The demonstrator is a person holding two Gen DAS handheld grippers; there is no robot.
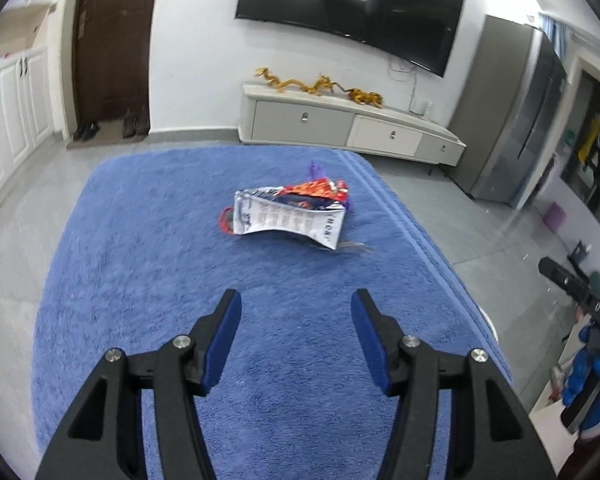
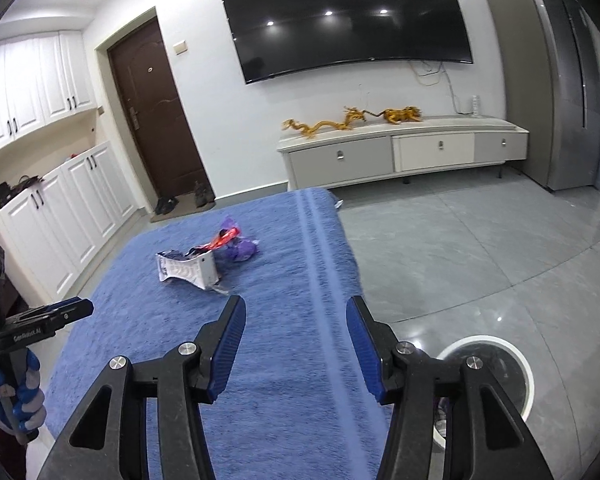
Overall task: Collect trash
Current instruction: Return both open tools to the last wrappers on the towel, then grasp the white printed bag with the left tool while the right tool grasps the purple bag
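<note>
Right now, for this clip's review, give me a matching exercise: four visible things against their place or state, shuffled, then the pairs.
Things:
1. white wrapper
2. purple wrapper
3. white bin
4. left claw

Place or state:
A. on the floor beside the blue towel
B. open, holding nothing
C. crumpled, behind the red wrapper
D. nearest the claws, printed text showing

Pairs: 1-D, 2-C, 3-A, 4-B
</note>
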